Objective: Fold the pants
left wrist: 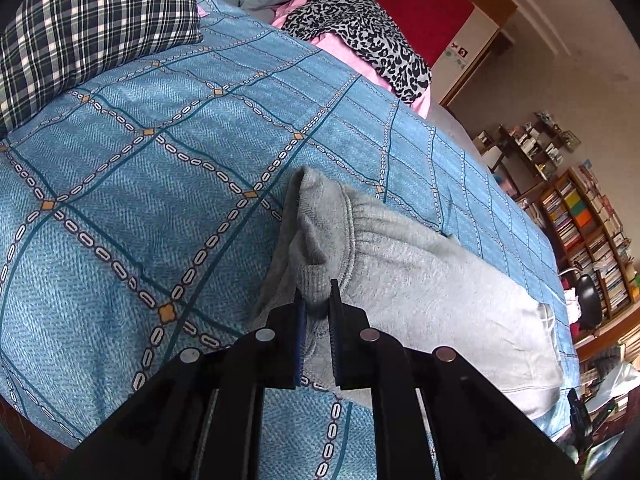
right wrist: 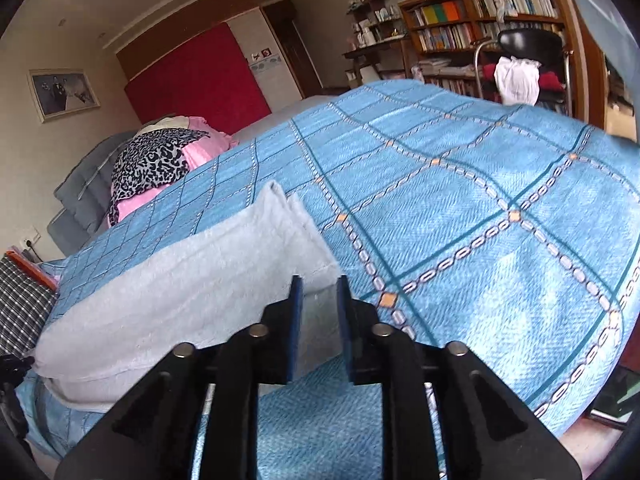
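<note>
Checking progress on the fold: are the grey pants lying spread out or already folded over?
Partly folded: the grey pants form a narrow strip, legs stacked, each end in the left gripper or right gripper.

Light grey fleece pants (left wrist: 420,280) (right wrist: 180,280), ribbed elastic waistband same grey, on the bed. Bedspread (left wrist: 140,184) (right wrist: 460,208): sky-blue woven cloth, dark teal grid lines, white chain-link diagonals, small orange diamonds at crossings. Beyond the pants: black-and-grey leopard-print cloth (left wrist: 360,32) (right wrist: 154,160) over pink fabric (left wrist: 360,64) (right wrist: 200,148). Left of the pants, a navy-and-white plaid pillow (left wrist: 88,32). Crimson red headboard panel (left wrist: 412,0) (right wrist: 200,80) behind. Black gripper frames, blue pads (left wrist: 301,340) (right wrist: 295,328).
</note>
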`<action>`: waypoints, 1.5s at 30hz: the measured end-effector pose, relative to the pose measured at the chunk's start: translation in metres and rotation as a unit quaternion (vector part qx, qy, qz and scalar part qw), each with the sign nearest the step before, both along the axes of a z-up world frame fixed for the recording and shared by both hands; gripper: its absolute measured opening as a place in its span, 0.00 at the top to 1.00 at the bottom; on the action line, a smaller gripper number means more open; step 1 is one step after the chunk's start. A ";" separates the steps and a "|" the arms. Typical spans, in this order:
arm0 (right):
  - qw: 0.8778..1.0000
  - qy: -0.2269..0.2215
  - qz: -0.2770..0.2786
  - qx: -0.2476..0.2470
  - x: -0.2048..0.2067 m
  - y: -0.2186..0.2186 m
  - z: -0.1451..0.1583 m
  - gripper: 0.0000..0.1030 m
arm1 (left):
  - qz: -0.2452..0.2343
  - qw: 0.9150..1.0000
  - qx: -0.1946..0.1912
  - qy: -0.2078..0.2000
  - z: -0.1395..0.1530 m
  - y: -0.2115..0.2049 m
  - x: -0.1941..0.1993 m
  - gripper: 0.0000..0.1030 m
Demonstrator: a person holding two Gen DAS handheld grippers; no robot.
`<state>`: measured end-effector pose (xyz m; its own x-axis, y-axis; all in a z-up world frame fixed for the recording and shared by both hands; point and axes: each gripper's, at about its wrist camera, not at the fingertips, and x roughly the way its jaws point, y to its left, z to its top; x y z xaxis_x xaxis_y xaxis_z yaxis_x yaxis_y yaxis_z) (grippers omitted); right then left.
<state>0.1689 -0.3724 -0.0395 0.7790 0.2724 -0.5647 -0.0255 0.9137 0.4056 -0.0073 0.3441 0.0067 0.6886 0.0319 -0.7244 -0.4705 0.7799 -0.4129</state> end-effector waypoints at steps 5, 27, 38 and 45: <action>0.997 0.021 0.015 0.067 0.005 0.004 -0.008 0.56 | -0.001 1.000 0.000 -0.005 -0.002 0.000 -0.003 0.91; 0.997 -0.024 0.004 0.068 0.049 0.024 0.037 0.89 | -0.003 1.000 -0.002 -0.016 0.012 0.004 0.004 0.91; 0.998 0.045 -0.030 0.040 -0.007 -0.009 -0.023 0.89 | -0.003 1.000 0.006 0.023 -0.019 -0.003 -0.013 0.90; 0.998 0.027 -0.048 -0.032 -0.015 -0.002 -0.025 0.65 | 0.010 0.998 0.059 0.032 -0.018 -0.014 -0.018 0.80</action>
